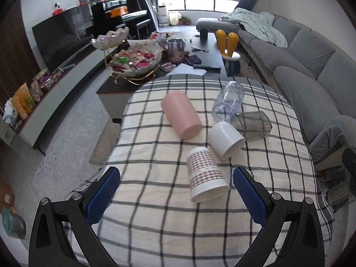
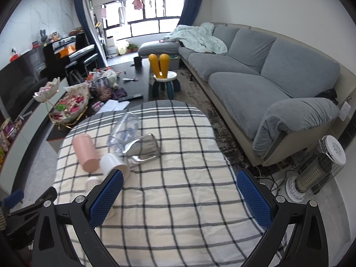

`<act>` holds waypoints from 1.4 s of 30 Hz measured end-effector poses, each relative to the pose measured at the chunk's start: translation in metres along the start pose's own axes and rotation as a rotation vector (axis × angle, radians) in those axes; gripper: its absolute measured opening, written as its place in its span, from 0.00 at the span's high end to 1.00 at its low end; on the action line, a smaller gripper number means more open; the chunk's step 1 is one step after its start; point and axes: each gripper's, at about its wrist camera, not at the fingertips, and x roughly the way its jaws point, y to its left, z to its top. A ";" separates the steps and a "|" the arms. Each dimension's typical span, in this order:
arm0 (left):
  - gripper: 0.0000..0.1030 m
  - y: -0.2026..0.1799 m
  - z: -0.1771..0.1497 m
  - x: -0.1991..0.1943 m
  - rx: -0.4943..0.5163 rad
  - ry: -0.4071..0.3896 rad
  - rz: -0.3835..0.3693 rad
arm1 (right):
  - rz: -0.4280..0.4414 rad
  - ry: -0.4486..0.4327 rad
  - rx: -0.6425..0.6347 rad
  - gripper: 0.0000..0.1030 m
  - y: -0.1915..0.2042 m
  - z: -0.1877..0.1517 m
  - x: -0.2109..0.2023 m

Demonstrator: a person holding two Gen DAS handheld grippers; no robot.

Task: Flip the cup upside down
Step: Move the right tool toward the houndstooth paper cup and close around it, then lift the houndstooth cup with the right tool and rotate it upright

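Several cups lie on their sides on the checked tablecloth. A plaid-patterned cup lies nearest, its mouth toward me, between the tips of my open left gripper. Behind it lie a white cup, a pink cup, a clear cup and a smoky grey cup. My right gripper is open and empty over the cloth. In the right wrist view the pink cup, white cup, clear cup and grey cup lie ahead left; the plaid cup is mostly hidden behind my left finger.
A dark coffee table with snack trays stands beyond the table. A grey sofa runs along the right. A heater stands on the floor at right. A TV cabinet lines the left wall. The left gripper's body shows at lower left.
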 end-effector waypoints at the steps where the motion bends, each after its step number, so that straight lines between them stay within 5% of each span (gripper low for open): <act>1: 0.00 -0.005 0.000 0.006 0.007 0.006 0.003 | -0.008 0.007 0.005 0.01 -0.003 -0.002 0.003; 16: 0.01 -0.045 -0.018 0.096 0.041 0.122 0.011 | -0.030 0.133 0.055 0.00 -0.029 -0.020 0.065; 25: 0.18 -0.045 -0.027 0.127 0.041 0.196 0.010 | -0.010 0.209 0.065 0.01 -0.026 -0.034 0.086; 30: 0.34 -0.042 -0.032 0.136 0.031 0.231 -0.006 | -0.002 0.236 0.074 0.01 -0.024 -0.037 0.092; 42: 0.38 -0.055 -0.035 0.106 0.030 0.211 -0.105 | -0.016 0.232 0.086 0.01 -0.038 -0.037 0.082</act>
